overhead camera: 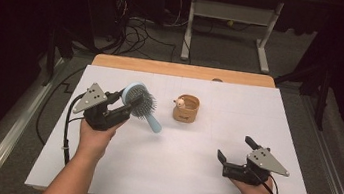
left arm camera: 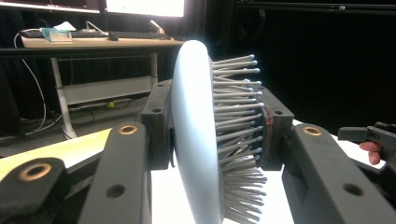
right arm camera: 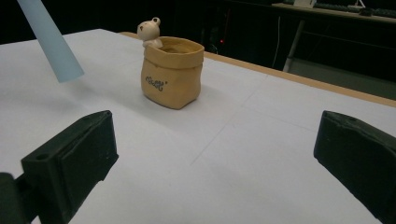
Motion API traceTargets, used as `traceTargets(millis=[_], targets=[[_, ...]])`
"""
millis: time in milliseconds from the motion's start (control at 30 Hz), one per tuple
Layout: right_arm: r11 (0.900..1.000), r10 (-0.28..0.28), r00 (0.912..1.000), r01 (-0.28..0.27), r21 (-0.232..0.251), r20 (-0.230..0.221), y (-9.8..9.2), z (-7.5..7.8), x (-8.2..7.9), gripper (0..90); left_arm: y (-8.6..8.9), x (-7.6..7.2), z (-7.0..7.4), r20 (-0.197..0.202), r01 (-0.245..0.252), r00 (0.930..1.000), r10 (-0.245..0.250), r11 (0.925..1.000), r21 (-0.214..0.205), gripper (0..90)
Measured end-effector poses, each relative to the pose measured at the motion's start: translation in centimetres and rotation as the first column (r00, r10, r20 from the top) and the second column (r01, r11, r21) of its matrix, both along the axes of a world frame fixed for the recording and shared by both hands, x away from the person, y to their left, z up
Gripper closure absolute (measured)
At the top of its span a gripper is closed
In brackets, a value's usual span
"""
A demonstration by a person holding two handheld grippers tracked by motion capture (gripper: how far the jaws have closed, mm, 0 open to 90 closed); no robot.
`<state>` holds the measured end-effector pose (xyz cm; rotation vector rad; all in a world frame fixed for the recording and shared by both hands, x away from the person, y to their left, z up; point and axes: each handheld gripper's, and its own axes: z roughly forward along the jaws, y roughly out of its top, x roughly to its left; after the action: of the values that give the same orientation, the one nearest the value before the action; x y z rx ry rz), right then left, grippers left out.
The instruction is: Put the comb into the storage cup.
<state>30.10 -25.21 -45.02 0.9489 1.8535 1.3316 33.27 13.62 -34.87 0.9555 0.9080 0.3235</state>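
Hairbrush (overhead camera: 140, 102): we see its round head clamped between the jaws of the left gripper (overhead camera: 127, 105), raised above the table (overhead camera: 169, 177) at the left, with the pale blue handle slanting down and to the right, its tip clear of the surface. In the left gripper view we note one pad pressed on the smooth back of the brush (left arm camera: 194, 135) and the other against the tips of the grey bristles (left arm camera: 236, 140). Moving outward, we find a small tan pot (overhead camera: 186, 108) with a little animal figure (overhead camera: 179, 103) on its rim, standing near the handle's end but apart from it. Farther right, we see the right gripper (overhead camera: 236, 150) held low over the sheet, jaws spread wide with nothing between them. In the right gripper view the pot (right arm camera: 172, 73) stands ahead of those jaws, upright, well beyond them, with the handle (right arm camera: 49, 39) at upper left.
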Motion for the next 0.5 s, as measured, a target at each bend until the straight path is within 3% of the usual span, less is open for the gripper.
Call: traceTargets(millis=[500], targets=[[0.9998, -0.015, 0.9999, 0.015, 0.015, 0.007, -0.93, -0.15, -0.3, 0.0, -0.7, 0.62, 1.0, 0.004, 0.006, 1.0, -0.006, 0.9999, -0.012, 57.5]])
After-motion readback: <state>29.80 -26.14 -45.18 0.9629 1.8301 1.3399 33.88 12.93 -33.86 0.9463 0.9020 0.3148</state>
